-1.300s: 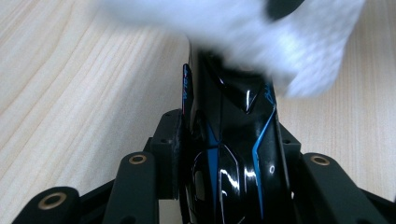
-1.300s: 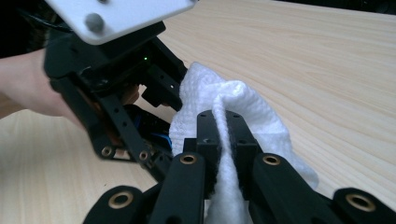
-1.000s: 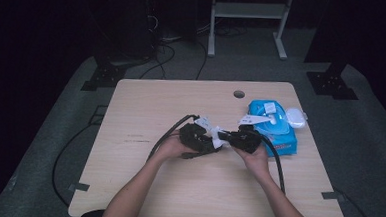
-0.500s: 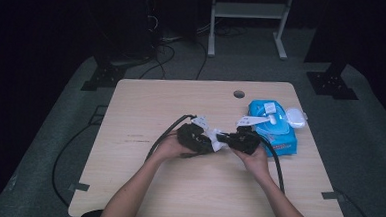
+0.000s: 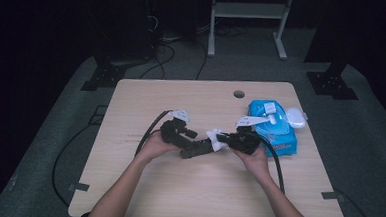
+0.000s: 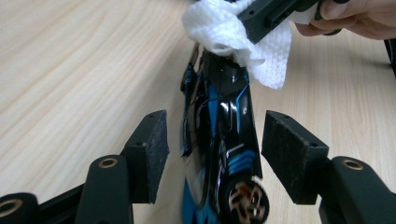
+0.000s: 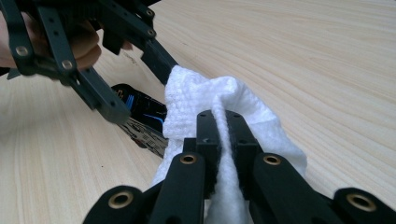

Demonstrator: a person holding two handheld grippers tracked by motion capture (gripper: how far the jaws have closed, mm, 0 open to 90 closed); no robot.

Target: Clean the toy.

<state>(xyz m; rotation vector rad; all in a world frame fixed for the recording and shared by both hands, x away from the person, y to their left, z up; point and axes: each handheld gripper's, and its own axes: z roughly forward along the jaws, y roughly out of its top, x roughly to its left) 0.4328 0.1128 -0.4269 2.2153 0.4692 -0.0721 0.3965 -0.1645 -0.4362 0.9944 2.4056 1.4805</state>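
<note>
Toy car [image 6: 219,154], black with blue trim and a glossy shell, lies on the wooden table [image 5: 146,101] at about 6 o'clock of the tabletop's centre, between your two hands. Judgement: it is light, hard plastic, and the gloss looks slippery, so it will likely skid or twist under a one-sided push. The wheel [image 6: 245,200] near the left gripper's camera would probably roll. Take hold across the flanks, mid-body, not on the thin nose.

Left gripper [image 6: 212,156]: jaws spread wide, one pad on each side of the car body, a gap showing on both sides. Neither pad appears to touch the shell. You are bracketing the car, not clamping it.

Right gripper [image 7: 223,140]: jaws pressed together on a fold of white wet wipe [image 7: 205,100]. The wipe bunches past the tips and rests against the car's far end, at 12 o'clock in the left gripper view. It is soft and limp; judgement: it will drag and fold if you sweep fast.

Blue wipes pack [image 5: 275,125] sits at 3 o'clock on the table, lid flap open, just beyond your right hand [image 5: 256,159].
</note>
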